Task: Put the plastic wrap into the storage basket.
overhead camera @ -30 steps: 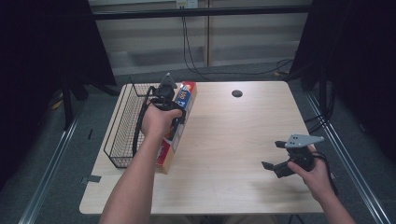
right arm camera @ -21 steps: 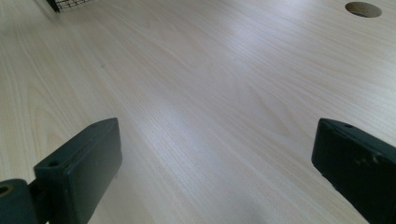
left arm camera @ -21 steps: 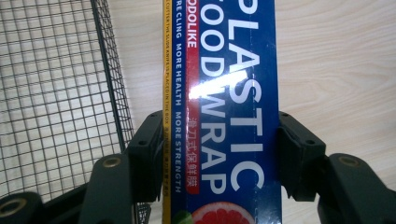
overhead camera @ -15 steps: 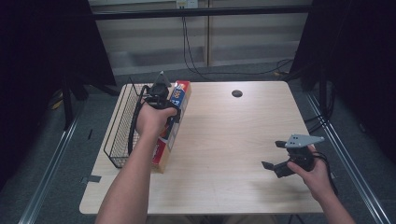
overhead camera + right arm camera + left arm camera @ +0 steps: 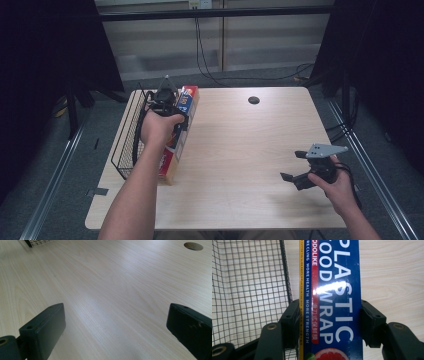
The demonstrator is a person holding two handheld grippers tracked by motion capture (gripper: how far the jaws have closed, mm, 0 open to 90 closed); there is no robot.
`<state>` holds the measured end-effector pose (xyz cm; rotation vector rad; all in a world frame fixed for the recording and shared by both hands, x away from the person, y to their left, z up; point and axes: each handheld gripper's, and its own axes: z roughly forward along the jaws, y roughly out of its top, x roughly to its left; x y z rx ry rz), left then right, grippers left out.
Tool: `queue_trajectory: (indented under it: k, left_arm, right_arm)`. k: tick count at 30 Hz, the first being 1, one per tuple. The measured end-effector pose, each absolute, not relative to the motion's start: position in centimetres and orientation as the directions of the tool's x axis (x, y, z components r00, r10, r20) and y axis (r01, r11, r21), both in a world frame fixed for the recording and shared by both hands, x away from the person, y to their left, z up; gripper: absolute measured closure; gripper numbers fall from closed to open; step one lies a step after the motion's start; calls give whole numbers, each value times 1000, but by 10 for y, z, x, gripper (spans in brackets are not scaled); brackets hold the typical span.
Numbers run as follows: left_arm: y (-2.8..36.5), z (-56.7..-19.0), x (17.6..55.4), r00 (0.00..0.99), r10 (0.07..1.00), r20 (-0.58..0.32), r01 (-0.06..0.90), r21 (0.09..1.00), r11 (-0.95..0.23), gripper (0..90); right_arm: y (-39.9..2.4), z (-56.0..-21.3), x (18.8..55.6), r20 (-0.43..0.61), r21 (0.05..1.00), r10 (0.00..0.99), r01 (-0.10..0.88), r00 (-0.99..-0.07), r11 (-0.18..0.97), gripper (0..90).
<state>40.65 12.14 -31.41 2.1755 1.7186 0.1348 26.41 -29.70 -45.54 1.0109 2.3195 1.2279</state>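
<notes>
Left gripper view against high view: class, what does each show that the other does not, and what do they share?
Left gripper view alone: the lettering PLASTIC FOOD WRAP, readable on the box. High view alone: the right tool, open, low over the table, and the round hole. Both: the left tool shut on the box, beside the wire basket.

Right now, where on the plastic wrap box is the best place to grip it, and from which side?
Across its narrow width near mid-length, from above. The plastic wrap box is long and slim with flat parallel sides, so the jaws fit across it. The left gripper is clamped there, beside the wire basket.
</notes>
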Motion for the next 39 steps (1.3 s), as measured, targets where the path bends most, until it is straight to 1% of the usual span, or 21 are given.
queue_trajectory:
  k: [11,31,39]
  left_arm:
    - [133,-315,407,229,964,-138,926,336,-172,429]
    - [150,-317,406,179,972,-151,933,340,-119,429]
    - [159,-320,406,166,976,-142,934,340,-110,429]
  right_arm:
    - [-296,-455,265,31,815,719,434,-695,384,18]
    - [-294,-456,265,26,812,711,430,-703,395,18]
    - [-294,-456,265,41,822,708,426,-705,377,18]
